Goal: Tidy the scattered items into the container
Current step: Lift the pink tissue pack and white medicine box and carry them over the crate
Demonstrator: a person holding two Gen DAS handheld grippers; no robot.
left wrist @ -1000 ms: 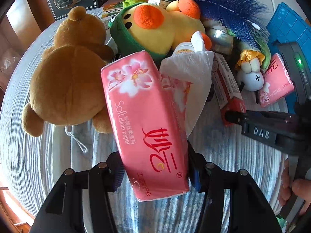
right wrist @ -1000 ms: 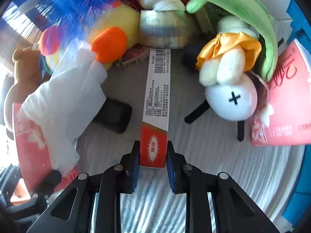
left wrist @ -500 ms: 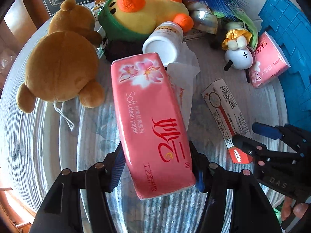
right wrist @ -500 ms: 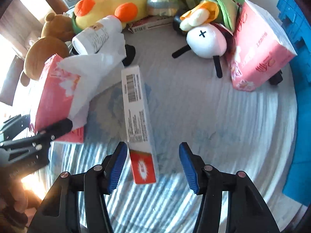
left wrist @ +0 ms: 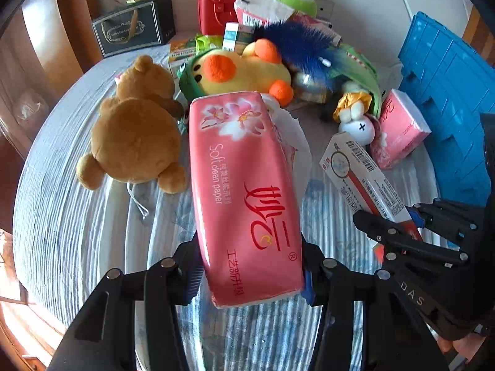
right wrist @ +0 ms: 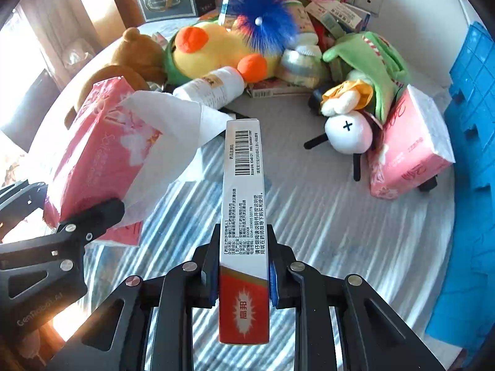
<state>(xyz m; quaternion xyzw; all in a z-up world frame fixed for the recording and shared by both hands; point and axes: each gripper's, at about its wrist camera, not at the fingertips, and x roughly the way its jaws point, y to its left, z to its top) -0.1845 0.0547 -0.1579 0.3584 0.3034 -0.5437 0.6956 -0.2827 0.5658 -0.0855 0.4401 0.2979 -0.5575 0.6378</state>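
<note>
Blue crate [right wrist: 473,130] cut off by right edge.

My left claw [left wrist: 250,275] has the tissue pack [left wrist: 247,191] lifted over the tablecloth [left wrist: 77,216], bear [left wrist: 136,133] to its left, duck [left wrist: 241,71] behind, while my right claw [right wrist: 243,275] holds the long box [right wrist: 244,210], crate [right wrist: 473,123] far right.

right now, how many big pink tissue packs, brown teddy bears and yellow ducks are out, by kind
big pink tissue packs: 2, one up close, one by the blue crate
brown teddy bears: 1
yellow ducks: 1
total: 4
</note>
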